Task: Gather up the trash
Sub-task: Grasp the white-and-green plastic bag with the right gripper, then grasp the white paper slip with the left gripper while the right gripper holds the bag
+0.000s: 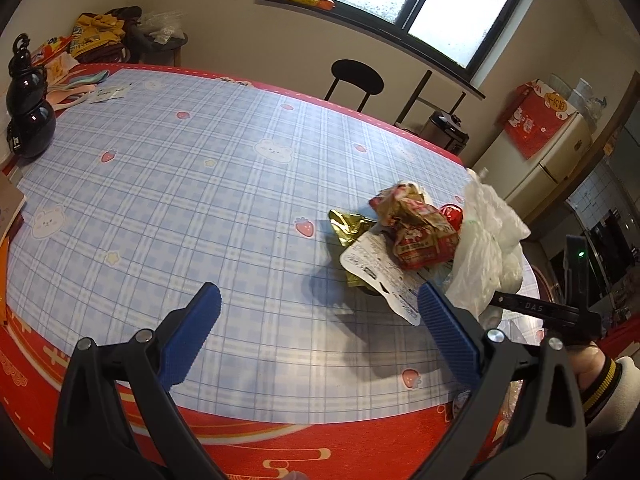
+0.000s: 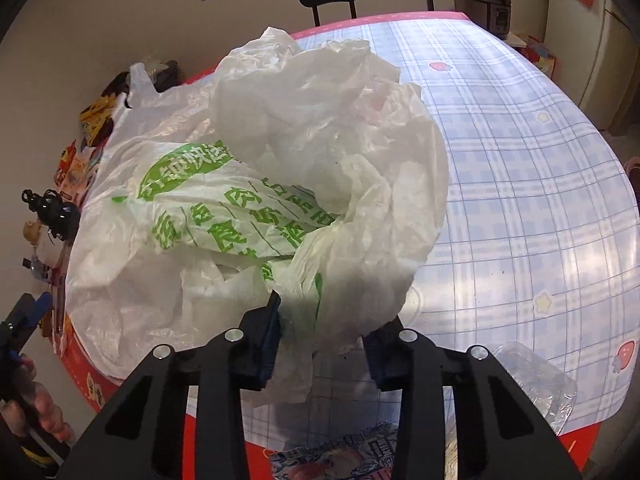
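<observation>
The right claw [image 2: 320, 344] is pinching only a thin fold of the white plastic bag [image 2: 256, 200] on the tabletop [image 2: 540, 200], so it may slide free, while the left claw [image 1: 320, 320], spread empty, leaves the wrapper pile [image 1: 404, 232] uncollected.

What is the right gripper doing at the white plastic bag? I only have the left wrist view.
Observer: The right gripper has its pads closed on a bunched fold of the crumpled white plastic bag with green print.
Operator: Other trash near it that I can't see?
Observer: A crumpled clear plastic container lies on the blue plaid tablecloth, to the right of that gripper.
Operator: Anything else?
Observer: A colourful printed wrapper lies at the table's near edge, under the gripper's body.
</observation>
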The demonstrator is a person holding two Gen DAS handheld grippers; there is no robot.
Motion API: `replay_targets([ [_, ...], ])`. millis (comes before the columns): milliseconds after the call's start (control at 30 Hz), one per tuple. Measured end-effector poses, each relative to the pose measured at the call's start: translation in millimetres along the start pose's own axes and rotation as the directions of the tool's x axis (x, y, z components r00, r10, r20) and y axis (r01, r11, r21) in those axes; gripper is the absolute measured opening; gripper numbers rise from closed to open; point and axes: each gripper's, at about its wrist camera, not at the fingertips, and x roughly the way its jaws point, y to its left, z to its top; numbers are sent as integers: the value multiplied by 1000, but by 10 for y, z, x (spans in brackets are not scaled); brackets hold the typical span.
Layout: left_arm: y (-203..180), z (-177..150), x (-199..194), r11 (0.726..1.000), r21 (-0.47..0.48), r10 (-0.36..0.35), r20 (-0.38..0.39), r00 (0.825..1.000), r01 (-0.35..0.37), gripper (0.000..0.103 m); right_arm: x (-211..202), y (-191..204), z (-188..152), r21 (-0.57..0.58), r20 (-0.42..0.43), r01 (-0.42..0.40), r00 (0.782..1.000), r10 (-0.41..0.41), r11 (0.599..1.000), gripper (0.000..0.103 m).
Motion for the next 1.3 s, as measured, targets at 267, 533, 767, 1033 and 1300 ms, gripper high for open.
replay_targets([
  [267,-275,-36,80,998,48,-36,-24,999,37,96,-603,-82,-73,2,123,-36,992,35,999,32],
  [533,-461,-142,320,993,67,-93,-100,991,100,76,-966,-435,-337,80,193,67,978,-81,995,33],
  [767,-379,-195,873,982,-100,-175,-187,967,159,31,-994,-517,-412,111,193,83,976,-103,990,33],
  [1033,-408,-144,1228,961,-207,-222,-173,959,185,22,-1060,-514,-432,121,182,103,975,-124,987,33],
  [1300,-396,-193,1450,947,-278,-214,-177,961,160,30,-1140,-645,-482,140,184,124,971,-149,982,33],
])
